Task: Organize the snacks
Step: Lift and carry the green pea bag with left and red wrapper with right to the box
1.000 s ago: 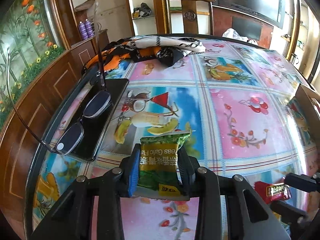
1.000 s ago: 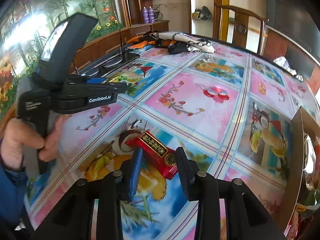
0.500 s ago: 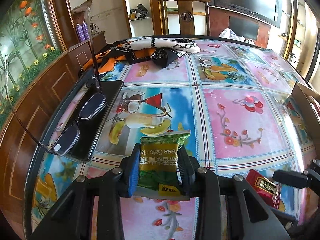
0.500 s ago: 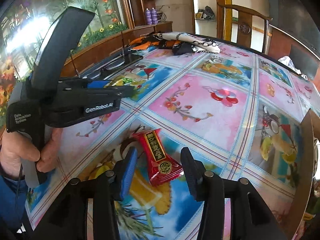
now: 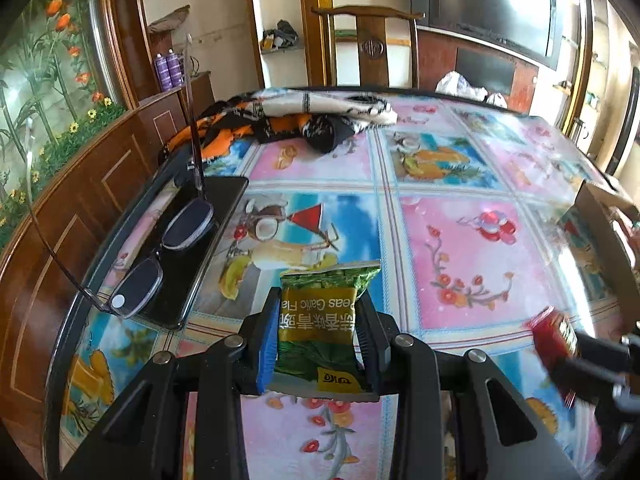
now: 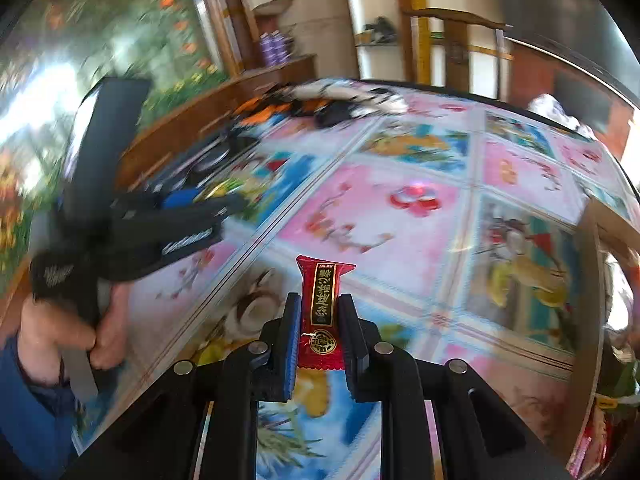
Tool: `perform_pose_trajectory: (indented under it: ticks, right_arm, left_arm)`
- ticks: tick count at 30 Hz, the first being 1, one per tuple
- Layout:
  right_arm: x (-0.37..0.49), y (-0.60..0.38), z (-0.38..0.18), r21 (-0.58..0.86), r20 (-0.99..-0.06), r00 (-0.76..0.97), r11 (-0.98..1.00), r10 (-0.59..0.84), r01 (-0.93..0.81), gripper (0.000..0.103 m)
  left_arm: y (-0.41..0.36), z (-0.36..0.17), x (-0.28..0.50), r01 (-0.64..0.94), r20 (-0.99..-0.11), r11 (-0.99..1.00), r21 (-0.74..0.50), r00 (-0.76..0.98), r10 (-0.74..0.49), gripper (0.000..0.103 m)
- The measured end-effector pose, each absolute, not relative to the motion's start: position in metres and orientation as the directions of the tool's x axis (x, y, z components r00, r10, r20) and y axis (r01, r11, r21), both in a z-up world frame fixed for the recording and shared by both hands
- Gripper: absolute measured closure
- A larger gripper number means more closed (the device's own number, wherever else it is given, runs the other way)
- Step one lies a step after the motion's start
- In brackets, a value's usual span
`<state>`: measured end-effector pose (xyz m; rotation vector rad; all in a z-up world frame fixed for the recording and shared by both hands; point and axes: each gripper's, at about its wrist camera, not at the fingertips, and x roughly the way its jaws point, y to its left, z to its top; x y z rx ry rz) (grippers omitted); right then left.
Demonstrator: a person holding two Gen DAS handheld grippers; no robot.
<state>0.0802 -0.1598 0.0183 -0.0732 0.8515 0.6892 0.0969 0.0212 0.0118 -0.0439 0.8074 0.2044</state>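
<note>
I'm pinching the red snack packet (image 6: pixel 323 312) between the pads of my right gripper (image 6: pixel 319 320), holding it upright just above the flowered tablecloth (image 6: pixel 400 216). My left gripper (image 5: pixel 316 338) is clamping the green garlic-pea packet (image 5: pixel 320 328) the same way, over the table's near edge. A cardboard box (image 6: pixel 592 288) is standing at the right, with more packets showing inside. Farther left, glasses (image 5: pixel 160 256) are lying on a black tablet (image 5: pixel 208 248); a patterned cloth (image 5: pixel 304 120) is bunching at the far end.
</note>
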Motion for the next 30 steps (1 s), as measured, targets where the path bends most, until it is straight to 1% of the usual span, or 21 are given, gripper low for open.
perform_pose_trajectory:
  ticks: [8,11,15,20,25,27,30]
  right_arm:
    - [0.097,-0.189,0.028,0.224,-0.707,0.534,0.862,0.464,-0.454,0.083]
    - [0.1,-0.197,0.031,0.189,-0.713,0.565,0.889,0.416,-0.416,0.083]
    - [0.104,-0.208,0.034,0.202,-0.71,0.575,0.9,0.406,-0.386,0.083]
    - [0.105,-0.218,0.041,0.203,-0.699,0.599,0.911,0.392,-0.359,0.083]
    - [0.103,-0.231,0.05,0.21,-0.68,0.626,0.92,0.381,-0.331,0.083]
    - [0.103,-0.238,0.054,0.223,-0.671,0.633,0.92,0.386,-0.323,0.083]
    - [0.101,-0.255,0.059,0.251,-0.655,0.65,0.923,0.385,-0.293,0.083]
  left_arm:
    - [-0.002,0.03,0.086,-0.183,-0.657,0.982,0.045,0.735,0.168,0.069]
    - [-0.015,0.034,0.083,-0.165,-0.641,0.985,0.051,0.751,0.159,0.069]
    - [-0.035,0.037,0.079,-0.135,-0.632,0.989,0.051,0.763,0.137,0.069]
    - [-0.061,0.038,0.074,-0.107,-0.6,0.988,0.111,0.786,0.152,0.069]
    - [-0.077,0.043,0.069,-0.09,-0.589,0.992,0.083,0.799,0.122,0.069]
    - [-0.086,0.046,0.065,-0.08,-0.576,0.994,0.08,0.81,0.112,0.069]
    - [-0.098,0.047,0.063,-0.052,-0.579,0.996,0.068,0.811,0.082,0.069]
